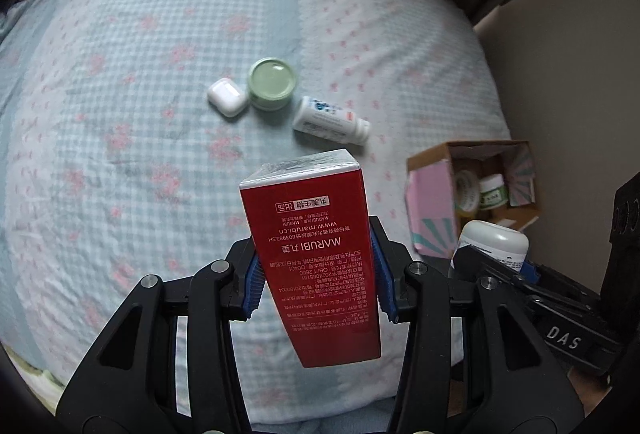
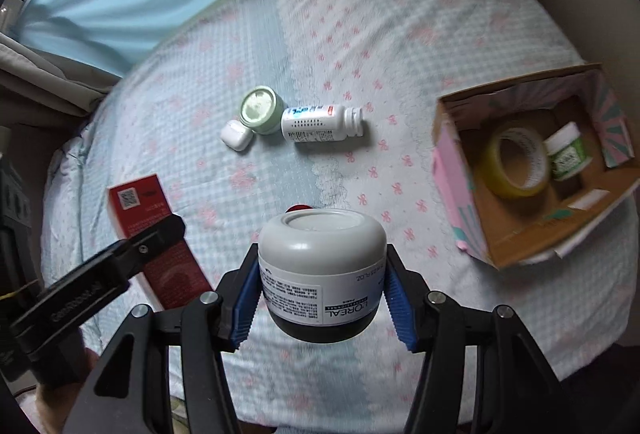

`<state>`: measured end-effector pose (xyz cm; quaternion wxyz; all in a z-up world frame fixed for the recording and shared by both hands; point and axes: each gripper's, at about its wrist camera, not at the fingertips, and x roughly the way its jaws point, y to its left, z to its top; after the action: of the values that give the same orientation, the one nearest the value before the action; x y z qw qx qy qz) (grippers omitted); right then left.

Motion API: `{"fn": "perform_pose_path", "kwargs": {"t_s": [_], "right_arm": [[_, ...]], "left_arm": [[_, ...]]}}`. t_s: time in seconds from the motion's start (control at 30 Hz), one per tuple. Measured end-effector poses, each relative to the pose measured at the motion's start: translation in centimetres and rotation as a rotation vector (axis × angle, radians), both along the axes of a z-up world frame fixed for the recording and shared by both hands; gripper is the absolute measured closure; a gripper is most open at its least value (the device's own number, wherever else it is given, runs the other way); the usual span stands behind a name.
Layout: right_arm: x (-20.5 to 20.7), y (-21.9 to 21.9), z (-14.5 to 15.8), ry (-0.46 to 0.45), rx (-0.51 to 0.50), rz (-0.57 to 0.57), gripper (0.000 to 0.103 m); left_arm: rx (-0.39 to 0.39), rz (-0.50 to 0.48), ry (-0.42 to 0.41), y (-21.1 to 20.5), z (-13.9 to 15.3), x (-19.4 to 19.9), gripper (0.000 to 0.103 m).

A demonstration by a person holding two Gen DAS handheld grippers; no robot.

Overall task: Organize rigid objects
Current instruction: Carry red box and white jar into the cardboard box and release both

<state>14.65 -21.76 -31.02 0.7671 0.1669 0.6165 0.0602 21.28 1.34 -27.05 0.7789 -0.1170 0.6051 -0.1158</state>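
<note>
Cardboard box (image 2: 532, 234) with pink printed flaps, at the bed's right edge, already holds a yellow tape roll (image 2: 516, 164) and a small green-labelled jar (image 2: 565, 151). Left gripper (image 1: 318, 270) clamps a tall red carton (image 1: 316, 254); right gripper (image 2: 322, 294) clamps a grey-lidded white jar (image 2: 322, 274). Mid-bed, a white earbud case (image 2: 237, 135), pale green tin (image 2: 260, 110) and white pill bottle (image 2: 320, 123) remain.

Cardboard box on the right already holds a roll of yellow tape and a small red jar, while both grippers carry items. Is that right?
Not quite. The small jar beside the tape roll in the cardboard box is green with a white lid, not red, as the right wrist view shows. The rest stands.
</note>
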Motion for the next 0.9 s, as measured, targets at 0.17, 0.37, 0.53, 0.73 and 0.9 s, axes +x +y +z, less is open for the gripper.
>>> {"fn": "perform_pose_path", "kwargs": {"t_s": [0.17, 0.37, 0.53, 0.73, 0.9], "right_arm": [[-1.9, -2.9, 2.6, -0.03, -0.013, -0.021, 0.051], [-2.8, -8.2, 4.7, -0.069, -0.033, -0.056, 0.051], [-2.2, -13.5, 5.6, -0.091, -0.049, -0.053, 0.051], [-1.0, -20.4, 6.3, -0.109, -0.083, -0.019, 0.051], [0.8, -26.4, 5.0, -0.084, -0.096, -0.02, 0.051]], "left_arm": [[-0.037, -0.022, -0.045, -2.4, 2.6, -1.3, 0.062], [-0.047, -0.059, -0.101, -6.4, 5.5, -2.0, 0.062], [-0.043, -0.068, -0.148, -10.7, 7.3, -2.1, 0.062], [-0.037, -0.058, -0.172, -17.3, 8.2, -1.7, 0.062], [-0.014, -0.067, -0.163, -22.8, 7.4, -0.5, 0.062]]}}
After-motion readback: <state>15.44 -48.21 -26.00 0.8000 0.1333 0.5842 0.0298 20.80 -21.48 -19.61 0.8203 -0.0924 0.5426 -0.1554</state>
